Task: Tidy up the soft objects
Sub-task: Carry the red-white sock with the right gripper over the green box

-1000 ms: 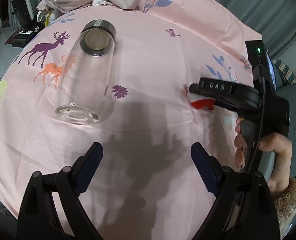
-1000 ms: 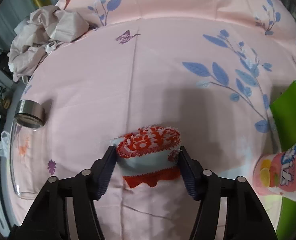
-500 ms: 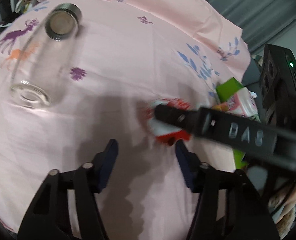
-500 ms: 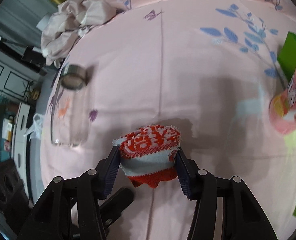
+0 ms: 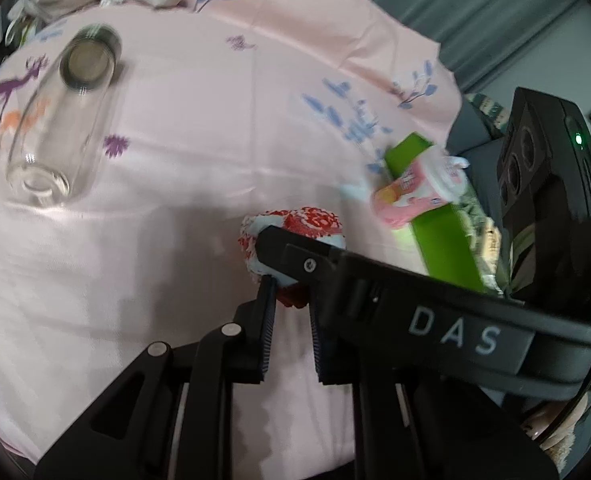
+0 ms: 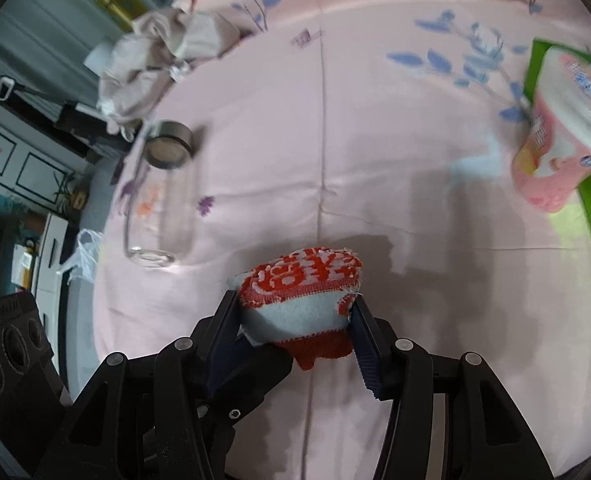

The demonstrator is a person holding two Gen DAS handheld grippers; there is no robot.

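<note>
Pink sheet (image 5: 175, 240); red-white cloth (image 6: 301, 292) clamped by right gripper (image 6: 295, 320) lettered "DAS"; left gripper (image 5: 289, 300) closing on its red hem.

The right gripper (image 6: 295, 322) points down at a slant, its two fingers pressed against the sides of a rolled cloth (image 6: 301, 288). The left gripper (image 5: 291, 300) comes in just beneath it, jaws closing on the cloth's red lower edge.
</note>
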